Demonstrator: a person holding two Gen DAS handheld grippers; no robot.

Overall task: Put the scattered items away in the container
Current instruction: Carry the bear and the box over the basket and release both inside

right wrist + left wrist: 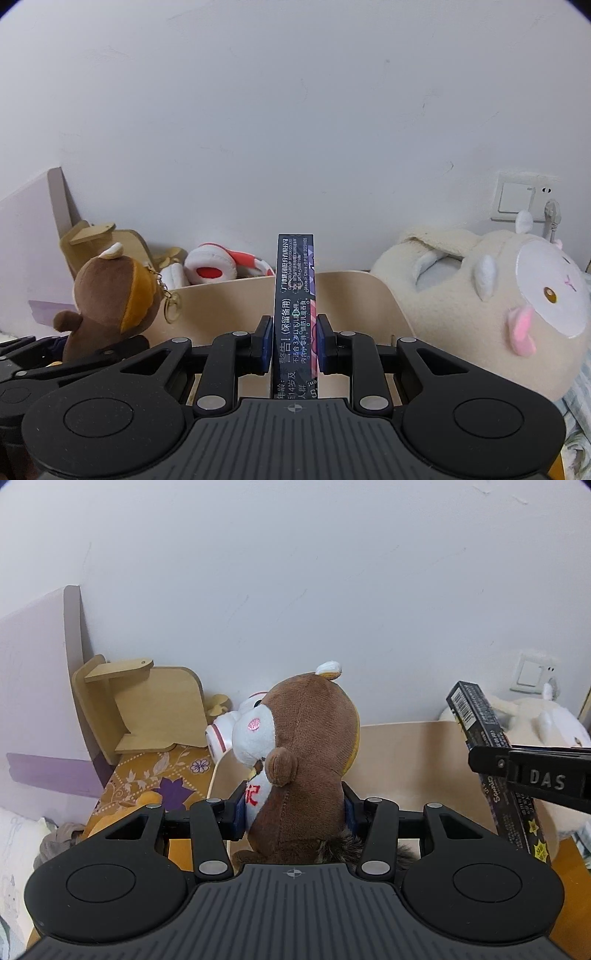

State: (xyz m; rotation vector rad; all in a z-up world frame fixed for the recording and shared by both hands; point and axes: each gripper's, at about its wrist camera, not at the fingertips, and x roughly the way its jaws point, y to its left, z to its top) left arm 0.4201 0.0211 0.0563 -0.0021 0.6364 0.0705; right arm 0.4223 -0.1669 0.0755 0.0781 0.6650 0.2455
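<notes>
A pale wooden box (354, 291) with thin, smooth walls and rounded corners sits in the middle of the scene, and its open top faces up. I cannot tell what lies down inside it, because the grippers hide its floor. On the far left a small wooden stand (147, 705) made of flat light boards leans by the white wall, on a surface covered by an orange cloth (155, 775) with purple flowers. Just past the far left corner of the box lie white and red headphones (218, 267) with round soft ear pads. The left gripper (293, 812) is clenched around a brown plush squirrel (303, 760), with its blue pads pressing the toy's lower body from both sides. The squirrel is fuzzy and soft, with a white face, a pink cheek, a white bib with red marks and a gold key ring (171, 304), and it is held upright over the near left part of the box. The right gripper (293, 343) is squeezed on a long dark card box (295, 295) with flat sides and tiny white letters. It holds the card box standing up, tipped a little, over the near middle of the wooden box. On the far right, just beside the wooden box, rests a big cream plush sheep (491, 302), woolly, with a white face and pink cheeks. A white wall switch (517, 197) is on the wall above it.
</notes>
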